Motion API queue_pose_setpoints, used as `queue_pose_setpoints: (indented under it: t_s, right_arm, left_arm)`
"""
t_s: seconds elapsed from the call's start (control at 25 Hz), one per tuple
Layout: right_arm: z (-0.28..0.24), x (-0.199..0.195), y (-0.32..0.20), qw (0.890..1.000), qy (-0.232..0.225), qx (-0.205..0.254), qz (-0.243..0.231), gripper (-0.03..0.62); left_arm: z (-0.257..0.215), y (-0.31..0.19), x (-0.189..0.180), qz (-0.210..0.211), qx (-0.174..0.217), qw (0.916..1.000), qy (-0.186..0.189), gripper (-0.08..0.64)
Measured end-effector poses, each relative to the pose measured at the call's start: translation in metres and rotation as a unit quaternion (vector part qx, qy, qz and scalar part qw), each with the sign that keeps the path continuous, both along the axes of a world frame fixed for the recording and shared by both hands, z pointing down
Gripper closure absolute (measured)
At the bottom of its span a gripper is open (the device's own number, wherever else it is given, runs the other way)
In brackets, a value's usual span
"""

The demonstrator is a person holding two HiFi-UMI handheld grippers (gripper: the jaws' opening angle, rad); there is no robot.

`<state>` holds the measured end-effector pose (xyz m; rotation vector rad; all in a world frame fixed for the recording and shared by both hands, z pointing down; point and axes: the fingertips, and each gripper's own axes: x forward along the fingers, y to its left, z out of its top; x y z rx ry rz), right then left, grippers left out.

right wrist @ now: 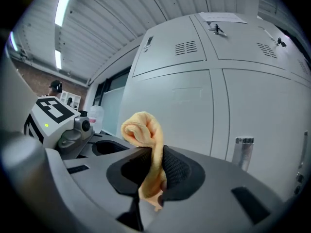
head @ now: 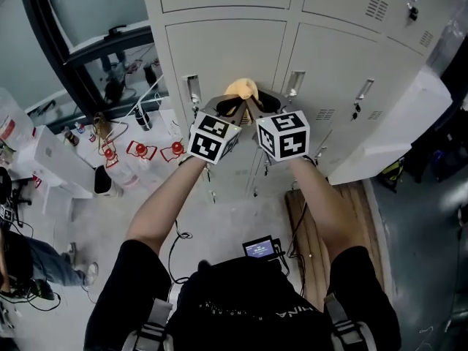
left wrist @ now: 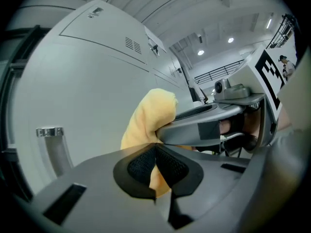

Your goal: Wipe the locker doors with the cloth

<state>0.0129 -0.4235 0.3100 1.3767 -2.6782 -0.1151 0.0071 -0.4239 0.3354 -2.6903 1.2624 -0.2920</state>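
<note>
We hold both tongs up side by side in the middle of the head view, in front of the grey lockers (head: 234, 50) that fill the upper half of the frame. The left tongs (head: 231, 107) and the right tongs (head: 262, 105) tilt toward each other, and each is clenched on the same yellow cloth (head: 243, 88), which bunches up just above their tips.

In the left gripper view, our left tongs (left wrist: 156, 168) are closed on a strip of the cloth (left wrist: 149, 116), which shows between the black pads. The rest of it rises as a soft lump in the centre of the frame. The right tongs (left wrist: 214, 124) reach in from the right edge and touch that lump. Behind it stands a locker door (left wrist: 82, 86) with a metal handle (left wrist: 50, 133) at the left.

In the right gripper view, our right tongs (right wrist: 153, 173) pinch a narrow fold of the cloth (right wrist: 144, 128), which curls over into a roll above the pads. The left tongs (right wrist: 73, 130) sit at the left of the frame, and a locker door (right wrist: 175, 106) fills the background.

The cloth is close to the door, between two handles, but we cannot tell whether it touches the metal.

At the left of the head view, bottles with red caps (head: 140, 150) stand on the floor (head: 234, 218).
</note>
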Motion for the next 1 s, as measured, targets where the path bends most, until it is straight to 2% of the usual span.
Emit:
queue_pose_setpoints:
  t_s: [0.28, 0.48, 0.8, 1.0]
  right_arm:
    - [0.033, -0.057, 0.0, 0.999, 0.015, -0.032, -0.039, 0.508]
    - [0.052, -0.082, -0.004, 0.997, 0.03, -0.047, -0.051, 0.508]
    - [0.067, -0.091, -0.023, 0.997, 0.035, -0.059, -0.026, 0.508]
    - [0.069, -0.089, -0.029, 0.998, 0.028, -0.058, -0.02, 0.508]
  left_arm:
    - [0.033, 0.003, -0.056, -0.052, -0.036, 0.9979, 0.012, 0.54]
    - [0.052, 0.0, -0.081, -0.076, -0.055, 0.9954, 0.022, 0.54]
    - [0.069, -0.016, -0.089, -0.096, -0.075, 0.9925, 0.015, 0.54]
    - [0.071, -0.02, -0.086, -0.107, -0.063, 0.9923, -0.009, 0.54]
